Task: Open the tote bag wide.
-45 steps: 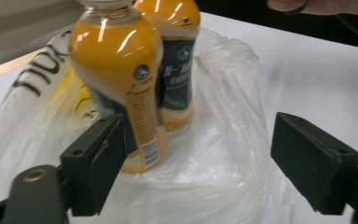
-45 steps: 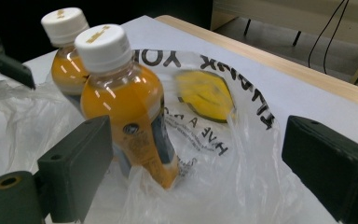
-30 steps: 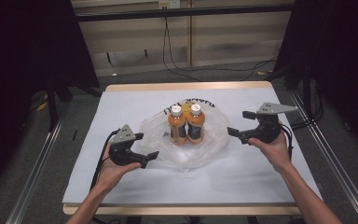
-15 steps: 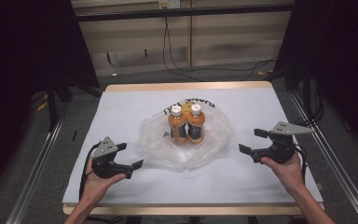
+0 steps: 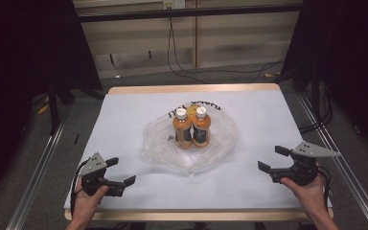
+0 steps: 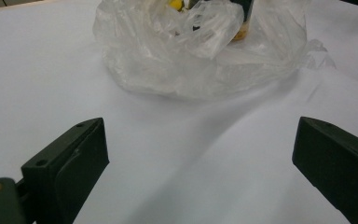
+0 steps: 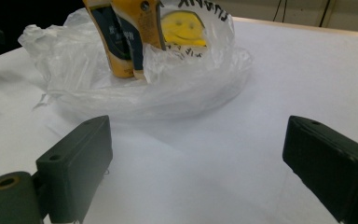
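Observation:
Two orange bottles with white caps (image 5: 190, 127) stand upright side by side on a clear plastic bag (image 5: 158, 146) spread at the table's middle. The bag bears a yellow smiley face (image 7: 183, 28) and black lettering. My left gripper (image 5: 120, 171) is open near the front left corner, well short of the bag (image 6: 196, 51). My right gripper (image 5: 273, 158) is open at the front right, apart from the bag (image 7: 135, 93) and the bottles (image 7: 123, 35). Nothing lies between either pair of jaws.
A white sheet covers the table (image 5: 268, 115), which has a wooden rim. Metal rails (image 5: 33, 177) run along both sides on the floor. Cables (image 5: 182, 62) lie on the floor behind the table.
Both grippers have drawn back from beside the bag toward the table's front edge, the left to the front left, the right to the front right. The bag and bottles stayed put.

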The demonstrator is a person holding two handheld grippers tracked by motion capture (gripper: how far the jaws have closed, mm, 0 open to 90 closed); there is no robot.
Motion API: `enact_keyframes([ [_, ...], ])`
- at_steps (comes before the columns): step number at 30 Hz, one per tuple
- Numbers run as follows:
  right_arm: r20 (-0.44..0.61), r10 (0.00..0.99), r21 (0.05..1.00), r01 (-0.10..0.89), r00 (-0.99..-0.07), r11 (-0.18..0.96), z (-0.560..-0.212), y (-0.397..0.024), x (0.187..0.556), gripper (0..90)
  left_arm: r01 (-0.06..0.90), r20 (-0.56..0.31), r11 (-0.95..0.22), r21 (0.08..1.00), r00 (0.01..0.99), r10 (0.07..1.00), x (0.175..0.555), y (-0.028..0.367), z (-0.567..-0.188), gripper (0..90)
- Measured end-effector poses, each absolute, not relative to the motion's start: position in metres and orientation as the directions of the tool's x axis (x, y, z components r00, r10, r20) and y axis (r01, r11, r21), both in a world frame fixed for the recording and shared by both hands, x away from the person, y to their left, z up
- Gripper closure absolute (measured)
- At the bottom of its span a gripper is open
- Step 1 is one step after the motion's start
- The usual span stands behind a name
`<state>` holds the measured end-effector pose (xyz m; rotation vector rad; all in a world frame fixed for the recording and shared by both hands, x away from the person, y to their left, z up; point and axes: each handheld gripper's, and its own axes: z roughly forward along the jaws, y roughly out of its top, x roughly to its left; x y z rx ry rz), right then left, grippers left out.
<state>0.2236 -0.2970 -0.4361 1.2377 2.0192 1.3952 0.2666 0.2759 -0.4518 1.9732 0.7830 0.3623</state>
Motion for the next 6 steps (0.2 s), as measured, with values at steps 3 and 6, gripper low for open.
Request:
enact_keyframes([
  [3,0.154,0.835,0.889,0.443,-0.529,0.117,-0.4395,-0.2986,0.2220,8.0,0.394,-0.076,-0.343,0.853,0.742,0.666,0.2684,0.2779,-0.4542,3.1],
  [6,0.157,0.836,0.884,0.452,-0.526,0.118,-0.4422,-0.2982,0.2233,7.6,0.380,-0.053,-0.362,0.851,0.749,0.660,0.2687,0.2766,-0.4544,3.2],
])
